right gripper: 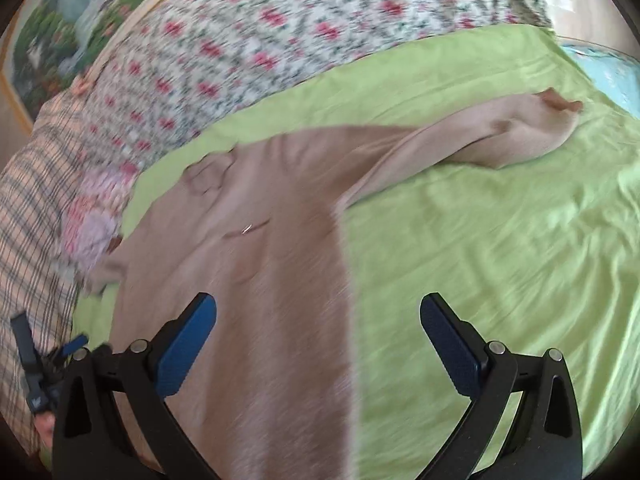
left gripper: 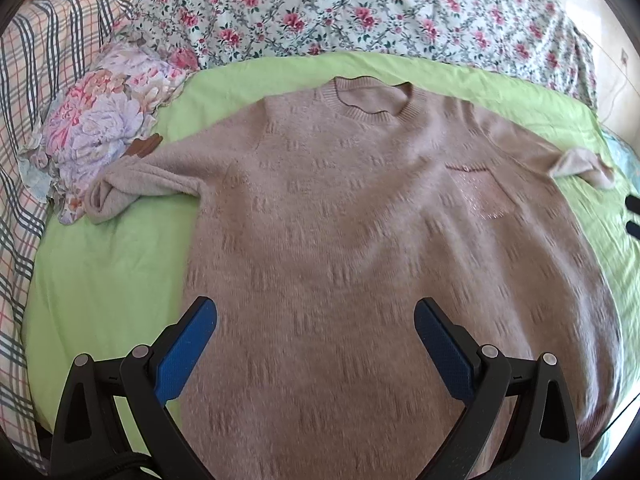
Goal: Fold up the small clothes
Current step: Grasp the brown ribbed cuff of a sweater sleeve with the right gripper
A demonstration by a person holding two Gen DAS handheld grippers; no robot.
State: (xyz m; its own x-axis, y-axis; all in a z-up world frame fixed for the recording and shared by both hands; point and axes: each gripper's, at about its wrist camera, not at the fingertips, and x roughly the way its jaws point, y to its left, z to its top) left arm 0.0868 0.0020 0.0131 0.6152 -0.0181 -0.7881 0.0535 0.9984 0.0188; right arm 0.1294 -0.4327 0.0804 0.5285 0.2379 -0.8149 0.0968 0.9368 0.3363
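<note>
We held the left gripper (left gripper: 316, 312) spread wide above the lower body of the sweater (left gripper: 360, 240), its blue pads (left gripper: 186, 352) gripping nothing. The sweater lay face up on the green sheet (left gripper: 104, 272), collar (left gripper: 374, 98) away from us, one sleeve (left gripper: 132, 186) bunched out toward the floral pillow (left gripper: 108, 120) and the other (left gripper: 576, 160) stretched toward the far side. A pocket (left gripper: 478, 192) showed on its chest. We held the right gripper (right gripper: 318, 312) spread too, empty, over the sweater's side edge, with one finger above the knit and the other above bare sheet. In that blurred view the long sleeve ran off across the sheet, well away from the gripper. The flowered quilt (left gripper: 360, 4) lay beyond the collar, and plaid bedding (left gripper: 36, 80) lay past the pillow.
</note>
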